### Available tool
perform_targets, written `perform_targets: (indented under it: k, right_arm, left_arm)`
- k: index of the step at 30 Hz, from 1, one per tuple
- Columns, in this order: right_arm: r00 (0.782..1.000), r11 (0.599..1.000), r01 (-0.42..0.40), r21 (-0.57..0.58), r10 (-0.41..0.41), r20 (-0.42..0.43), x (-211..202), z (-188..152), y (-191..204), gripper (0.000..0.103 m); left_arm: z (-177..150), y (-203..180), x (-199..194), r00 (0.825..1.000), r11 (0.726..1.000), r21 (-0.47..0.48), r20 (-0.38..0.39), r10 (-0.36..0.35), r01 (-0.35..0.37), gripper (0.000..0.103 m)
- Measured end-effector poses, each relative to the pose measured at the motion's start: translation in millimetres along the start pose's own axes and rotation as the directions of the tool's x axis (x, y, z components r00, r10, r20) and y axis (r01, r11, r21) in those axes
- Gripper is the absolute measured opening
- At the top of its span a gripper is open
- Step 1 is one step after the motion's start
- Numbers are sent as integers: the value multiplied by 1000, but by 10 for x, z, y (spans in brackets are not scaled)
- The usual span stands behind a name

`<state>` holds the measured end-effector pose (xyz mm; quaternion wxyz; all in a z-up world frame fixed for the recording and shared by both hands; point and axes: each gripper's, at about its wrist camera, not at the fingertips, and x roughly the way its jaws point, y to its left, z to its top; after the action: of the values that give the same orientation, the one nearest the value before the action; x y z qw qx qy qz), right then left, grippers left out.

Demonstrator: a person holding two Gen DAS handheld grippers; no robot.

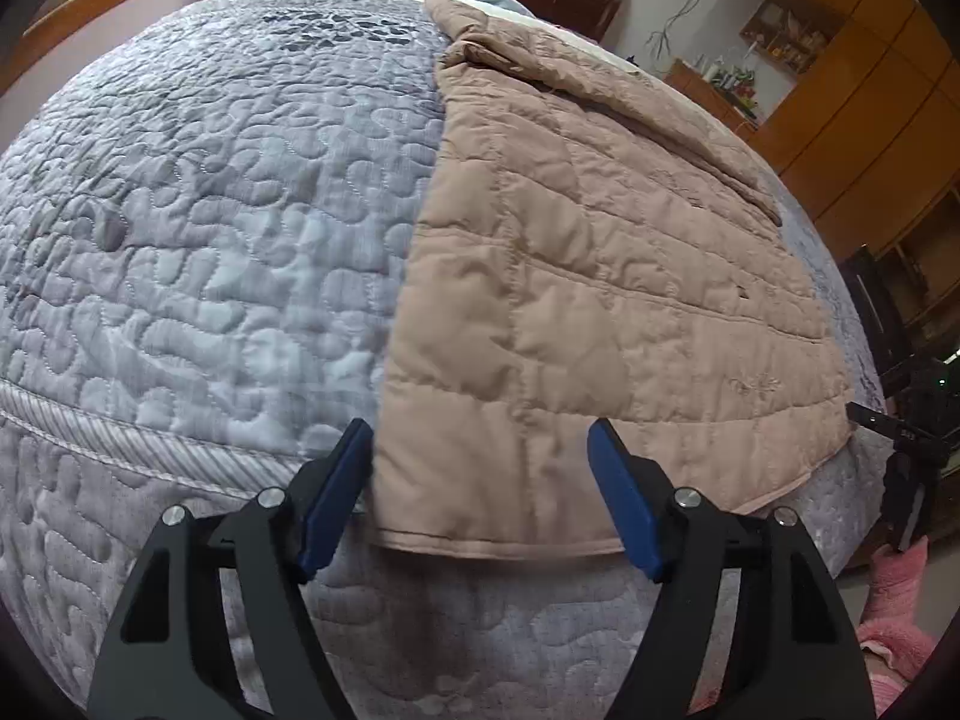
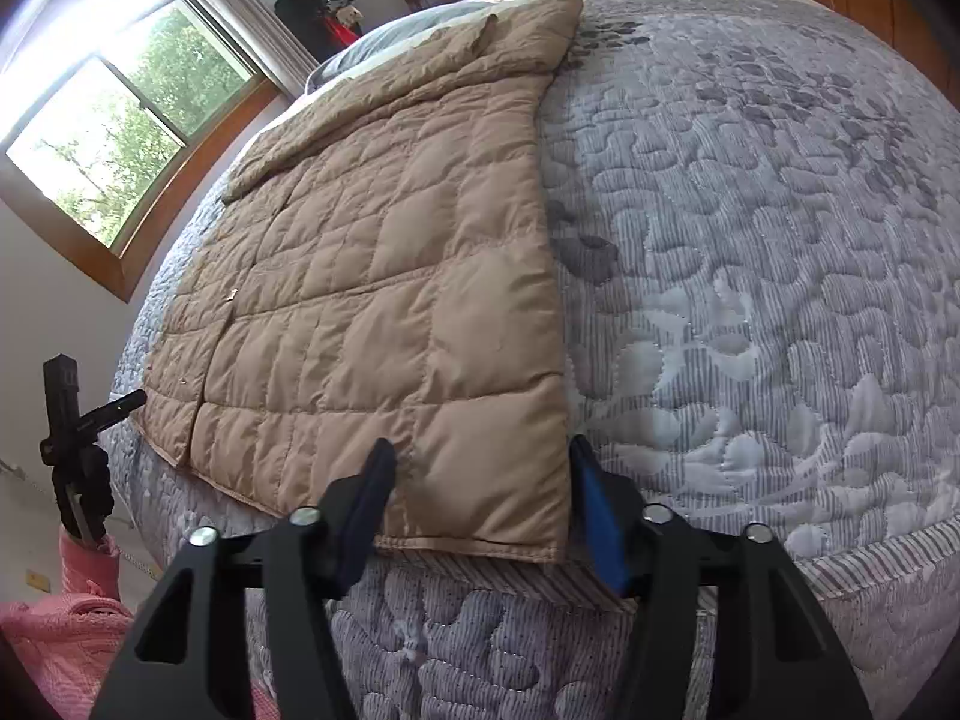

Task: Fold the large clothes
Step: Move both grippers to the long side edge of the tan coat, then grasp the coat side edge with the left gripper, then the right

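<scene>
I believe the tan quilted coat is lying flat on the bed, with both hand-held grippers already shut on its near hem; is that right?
Not quite: the tan quilted coat does lie flat on the bed, but both wrist views show the left hand-held gripper and right hand-held gripper open, fingers straddling the near hem.

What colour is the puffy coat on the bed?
Light brown, a tan beige coat; the right wrist view shows it best.
</scene>
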<state>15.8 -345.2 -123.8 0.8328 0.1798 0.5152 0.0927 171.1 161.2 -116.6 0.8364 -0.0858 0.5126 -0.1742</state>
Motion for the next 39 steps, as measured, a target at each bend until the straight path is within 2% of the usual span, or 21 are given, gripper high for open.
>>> perform_targets:
  k: [1, 2, 4, 5, 7, 9, 15, 18, 22, 31, 39]
  right_arm:
    - [1000, 1000, 3, -1, -3, -2, 6, 0, 3, 49]
    - [1000, 1000, 11, -3, -11, -3, 13, 5, 10, 42]
    - [1000, 1000, 17, -12, -17, -2, 26, 10, 35, 28]
    - [1000, 1000, 9, -12, -9, -1, 34, 8, 67, 20]
    - [1000, 1000, 4, -13, -4, 2, 26, 9, 97, 16]
    - [1000, 1000, 8, -21, -7, 9, 1, 9, 115, 14]
    - [998, 999, -34, -36, 36, 45, -210, -127, 186, 14]
    - [999, 999, -33, -41, 34, 39, -230, -230, 205, 14]
    - [1000, 999, 8, -42, -7, 11, -75, -361, 208, 14]
    - [999, 1000, -14, -11, 14, 41, -14, -380, 190, 14]
    - [995, 998, -67, 12, 65, 81, -211, -317, 118, 13]
  left_arm:
    - [-3, -19, 3, 1000, 1000, 7, -2, 4, -4, 61]
    - [-6, -48, 10, 1000, 1000, 16, -4, 10, -10, 56]
    - [-14, -77, 24, 1000, 1000, 22, -8, 6, -6, 34]
    - [-16, -78, 32, 1000, 1000, 19, -13, 0, 0, 29]
    - [-19, -76, 34, 1000, 1000, 4, -12, -17, 17, 17]
    - [-23, -86, 1, 1000, 1000, -7, 2, -26, 26, 14]
    - [-110, -123, -267, 998, 1000, 3, 55, -25, 25, 13]
    - [-207, -103, -294, 999, 1000, -2, 43, -16, 16, 13]
    - [-318, 7, -116, 1000, 1000, -20, 14, 6, -6, 14]
    - [-279, 48, -41, 999, 999, -30, 37, -9, 10, 13]
    - [-262, -22, -277, 993, 999, -14, 107, -46, 48, 13]
